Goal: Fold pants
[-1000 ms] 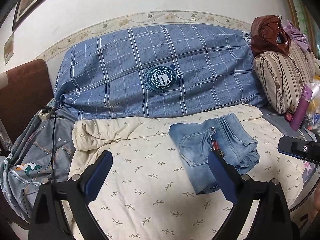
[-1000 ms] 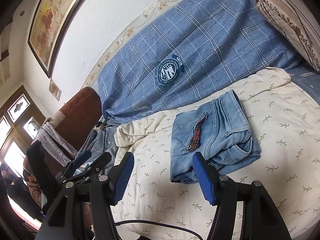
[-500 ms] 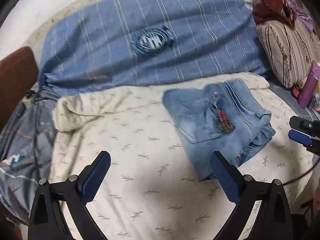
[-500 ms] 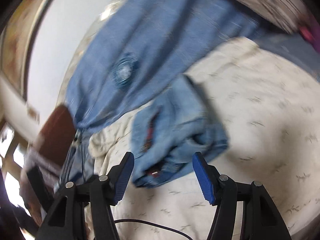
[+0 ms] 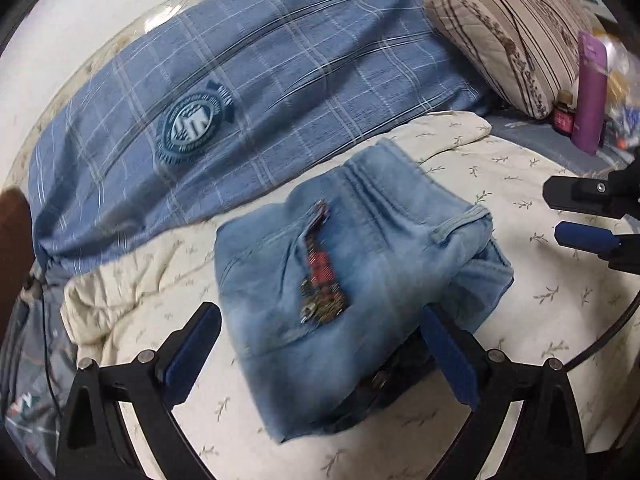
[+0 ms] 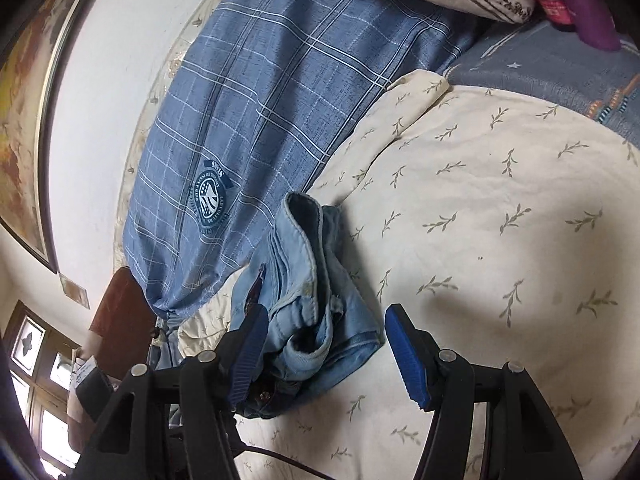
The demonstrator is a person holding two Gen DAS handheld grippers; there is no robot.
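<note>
Closed in on the folded jeans from both sides since a moment ago, left tongs and right tongs both spread wide, gripping nothing. Probably poised to lift or square the bundle lying on the cream leaf-print quilt. Beyond, blue plaid cover against the wall.

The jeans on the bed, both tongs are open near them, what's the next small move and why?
Probably ease the left tongs down onto the near edge of the jeans and close. Both tongs are open and empty, the denim lies in a loose bundle on the cream quilt, and the right tongs sit at its bunched end, ready to take that side.
</note>
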